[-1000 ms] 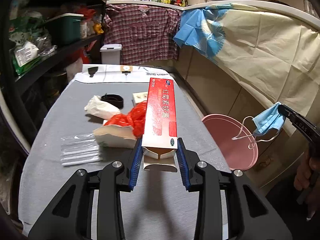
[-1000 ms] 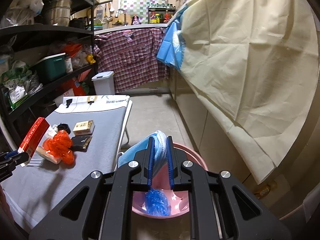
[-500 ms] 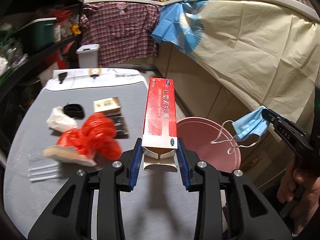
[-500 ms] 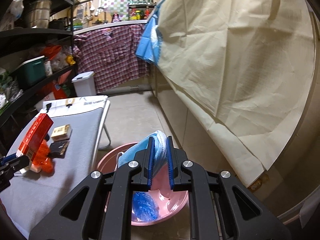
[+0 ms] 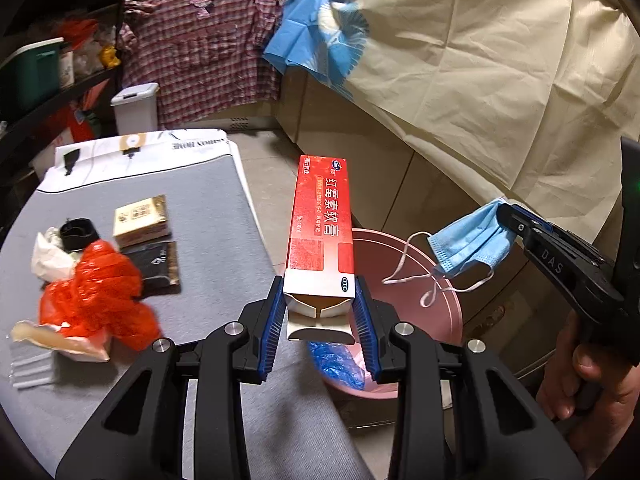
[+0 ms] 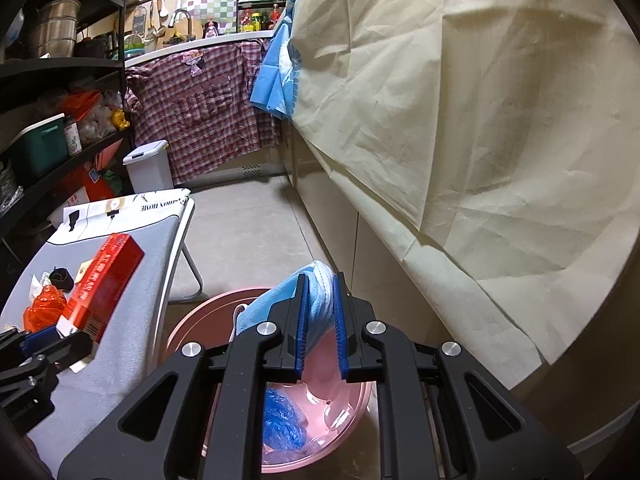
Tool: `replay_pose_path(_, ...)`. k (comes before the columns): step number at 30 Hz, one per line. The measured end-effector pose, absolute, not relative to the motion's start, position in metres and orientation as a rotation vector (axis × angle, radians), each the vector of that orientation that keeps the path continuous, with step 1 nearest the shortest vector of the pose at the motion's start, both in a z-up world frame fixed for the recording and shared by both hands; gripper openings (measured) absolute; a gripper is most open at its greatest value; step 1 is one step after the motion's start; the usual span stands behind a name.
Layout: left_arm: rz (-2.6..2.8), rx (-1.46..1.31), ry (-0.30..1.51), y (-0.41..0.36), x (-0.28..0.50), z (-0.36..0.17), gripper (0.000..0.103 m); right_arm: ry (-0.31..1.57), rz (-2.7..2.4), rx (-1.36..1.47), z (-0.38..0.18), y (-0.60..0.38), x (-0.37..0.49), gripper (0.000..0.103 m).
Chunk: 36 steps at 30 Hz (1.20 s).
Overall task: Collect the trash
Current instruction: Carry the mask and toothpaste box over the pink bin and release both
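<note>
Over the basin: right gripper (image 6: 320,320), pressed together on a blue face mask (image 6: 316,300); the mask's white ear loops (image 5: 416,276) dangle above the rim.
Left gripper (image 5: 320,312): clamped on the near, open end of a red carton (image 5: 322,224), which points away over the right edge of the desk, toward the basin.
Pink basin (image 5: 448,308): on the floor, just right of the desk and below both grippers; a crumpled blue plastic piece (image 6: 282,420) lies inside it.
Desk (image 5: 208,256): grey cover, a white printed sheet at its far end.
Left part of desk: red plastic bag (image 5: 96,292) beside white crumpled paper (image 5: 48,256), a small black round object (image 5: 78,234), a tan box (image 5: 140,216) and a dark flat packet (image 5: 154,266).
Near-left desk edge: clear plastic strip (image 5: 30,364), blurred.
Person's hand (image 5: 580,380): on the right gripper's handle, far right of the left wrist view.
Far floor: white lidded bin (image 6: 148,166) below a hanging plaid cloth (image 6: 200,100).
</note>
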<state>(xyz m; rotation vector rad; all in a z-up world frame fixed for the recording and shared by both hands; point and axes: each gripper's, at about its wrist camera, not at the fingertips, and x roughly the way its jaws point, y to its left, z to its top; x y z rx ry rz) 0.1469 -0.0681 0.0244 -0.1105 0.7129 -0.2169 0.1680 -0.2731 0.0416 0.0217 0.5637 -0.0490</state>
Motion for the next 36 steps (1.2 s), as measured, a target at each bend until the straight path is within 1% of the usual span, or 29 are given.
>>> replay_pose_path(16, -0.262, -0.099, 0.762, -0.088, 0.189, -0.007, 0.034, 0.618, -0.052, 0.008, 0.022, -0.272, 0.197, 0.013)
replay_pose_path(17, -0.265, -0.098, 0.768, -0.089, 0.191, -0.008, 0.034, 0.622, -0.054, 0.007, 0.021, -0.272, 0.198, 0.014)
replay_pose_path(18, -0.267, -0.098, 0.776, -0.090, 0.193, -0.010, 0.035, 0.627, -0.054, 0.006, 0.020, -0.272, 0.199, 0.018)
replay_pose_path(19, -0.269, -0.100, 0.789, -0.090, 0.196, -0.013, 0.035, 0.632, -0.061, 0.003, 0.018, -0.272, 0.201, 0.018)
replay_pose_path(20, -0.270, -0.105, 0.798, -0.091, 0.199, -0.014, 0.036, 0.637, -0.067, 0.002, 0.017, -0.272, 0.203, 0.021)
replay_pose_path(21, -0.279, -0.113, 0.812, -0.090, 0.201, -0.017, 0.039, 0.645, -0.071, 0.006, 0.015, -0.273, 0.204, 0.030)
replay_pose_path(23, -0.277, -0.120, 0.814, -0.088, 0.201, -0.017, 0.041, 0.647, -0.079, 0.009, 0.015, -0.274, 0.206, 0.035)
replay_pose_path(29, -0.269, -0.120, 0.803, -0.083, 0.193, -0.014, 0.042, 0.645, -0.077, 0.016, 0.015, -0.275, 0.207, 0.036)
replay_pose_path(36, -0.253, -0.131, 0.777, -0.070, 0.172, 0.004, 0.041, 0.620, -0.078, 0.024, 0.019, -0.275, 0.200, 0.036)
